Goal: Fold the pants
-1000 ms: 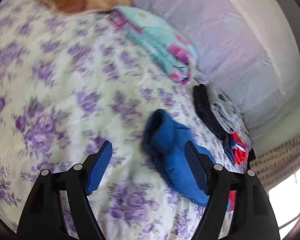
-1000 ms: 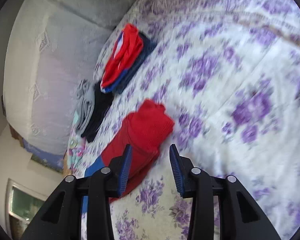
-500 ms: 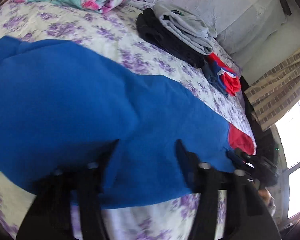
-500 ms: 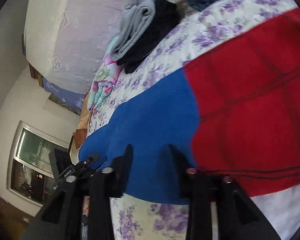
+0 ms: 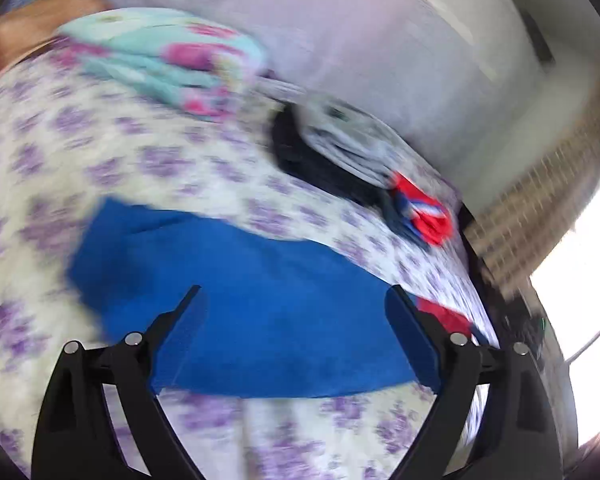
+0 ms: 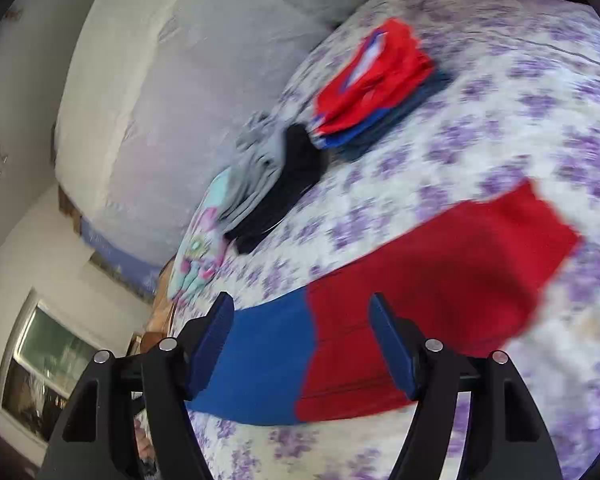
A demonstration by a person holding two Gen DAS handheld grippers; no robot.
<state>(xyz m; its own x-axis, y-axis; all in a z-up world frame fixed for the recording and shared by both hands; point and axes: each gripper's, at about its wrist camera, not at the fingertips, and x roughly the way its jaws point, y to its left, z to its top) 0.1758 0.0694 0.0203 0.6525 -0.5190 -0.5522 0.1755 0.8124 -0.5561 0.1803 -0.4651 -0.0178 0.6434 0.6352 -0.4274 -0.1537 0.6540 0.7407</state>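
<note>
The pants lie flat as one long strip on the floral bedspread (image 5: 100,152), blue at one end (image 5: 228,248) and red at the other (image 6: 460,264). My left gripper (image 5: 296,292) hovers over the blue end, its jaws opening wide, and its pads do not press the cloth. My right gripper (image 6: 300,298) hangs over the seam where the blue part (image 6: 268,360) meets the red, its jaws also opening with nothing pinched. A sliver of the red end (image 5: 444,316) shows past the left gripper's right finger. Both views are motion-blurred.
Along the padded headboard (image 5: 380,40) lie a folded floral blanket (image 5: 172,60), a grey and black folded pile (image 6: 276,176) and a red and blue folded stack (image 6: 376,80). A woven blind (image 5: 540,208) and a bright window are at the bed's far side.
Half a second ago both grippers sat low on the pants with narrow jaws. Now both have drawn back and their jaws stand much wider, and the pants lie spread on the bed.
</note>
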